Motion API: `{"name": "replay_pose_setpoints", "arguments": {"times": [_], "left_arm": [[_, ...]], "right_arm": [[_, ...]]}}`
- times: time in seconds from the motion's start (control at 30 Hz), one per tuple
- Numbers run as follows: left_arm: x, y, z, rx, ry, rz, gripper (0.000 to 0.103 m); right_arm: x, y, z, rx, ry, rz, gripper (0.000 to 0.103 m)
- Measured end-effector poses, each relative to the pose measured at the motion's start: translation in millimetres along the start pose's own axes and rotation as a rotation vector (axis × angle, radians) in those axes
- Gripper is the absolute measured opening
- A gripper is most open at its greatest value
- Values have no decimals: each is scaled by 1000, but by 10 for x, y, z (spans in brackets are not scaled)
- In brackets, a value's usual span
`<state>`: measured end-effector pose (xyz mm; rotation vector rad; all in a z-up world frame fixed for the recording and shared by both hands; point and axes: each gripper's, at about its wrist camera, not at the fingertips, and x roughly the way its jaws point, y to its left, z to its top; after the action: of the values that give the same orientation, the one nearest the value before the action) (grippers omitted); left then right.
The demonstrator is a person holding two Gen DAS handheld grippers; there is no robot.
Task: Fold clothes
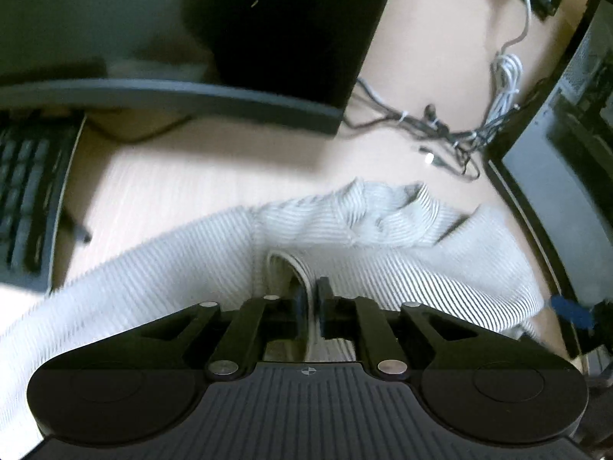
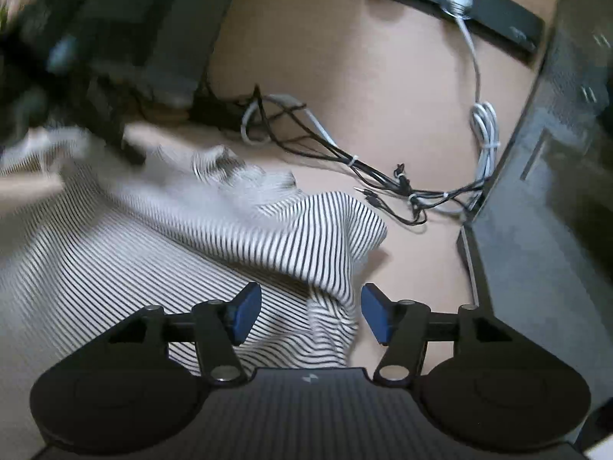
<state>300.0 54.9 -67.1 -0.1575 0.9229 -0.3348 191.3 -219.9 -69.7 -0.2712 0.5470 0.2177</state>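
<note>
My left gripper is clamped on a fold of the striped shirt: the two black fingers stand almost together with a narrow band of white-and-grey ribbed cloth pinched between them. From that pinch the shirt spreads out to both sides over the light wooden desk, with a rumpled ridge of fabric just beyond my fingertips.

My right gripper is released. Its blue pads stand well apart, and a drooping corner of the same striped shirt hangs in the gap between them; I see neither pad pressing on it. The cloth runs off to the left of this view, blurred where it bunches up.

Past the shirt, on the bare desk, lies a tangle of thin black cables and a coiled white cable that leads up to a dark strip at the back edge. In the left view a monitor stands over the desk, a black keyboard sits at the far left, and a dark computer case flanks the right side.
</note>
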Motion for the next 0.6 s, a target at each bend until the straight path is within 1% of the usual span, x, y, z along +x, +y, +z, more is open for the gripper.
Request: {"name": "replay_pose_setpoints", "arguments": {"times": [0.07, 0.13, 0.2, 0.27, 0.3, 0.33, 0.37, 0.4, 0.43, 0.47, 0.5, 0.57, 0.6], "left_arm": [[-55, 62, -62, -15, 13, 15, 17], [-119, 123, -119, -32, 23, 25, 19], [-259, 175, -116, -73, -1, -2, 20], [-344, 186, -37, -117, -31, -64, 26], [-365, 179, 11, -135, -42, -96, 35], [-348, 144, 51, -138, -44, -111, 39], [-300, 91, 77, -129, -39, -118, 39], [-230, 37, 79, -109, -29, -121, 39], [-159, -15, 75, -89, -17, -121, 39], [-78, -54, 51, -70, 1, -111, 39], [-2, -83, 26, -55, 18, -100, 38], [104, -64, -29, -49, 36, -69, 31], [106, -60, -33, -34, 24, -60, 27]], "right_arm": [[-46, -142, 131, 131, -28, 30, 57], [-12, -303, 259, 254, -48, 39, 54], [89, -442, 340, 363, -52, 45, 42], [217, -490, 322, 430, -35, 69, 40], [318, -492, 287, 446, 0, 70, 39], [448, -481, 234, 450, 54, 59, 39], [571, -457, 172, 442, 115, 28, 39], [667, -428, 93, 427, 170, -14, 41], [687, -418, 22, 426, 174, -32, 42], [660, -412, 6, 426, 161, -38, 44], [635, -402, 23, 420, 161, -46, 44], [560, -367, 103, 384, 132, -59, 44], [507, -344, 147, 362, 107, -66, 44]]}}
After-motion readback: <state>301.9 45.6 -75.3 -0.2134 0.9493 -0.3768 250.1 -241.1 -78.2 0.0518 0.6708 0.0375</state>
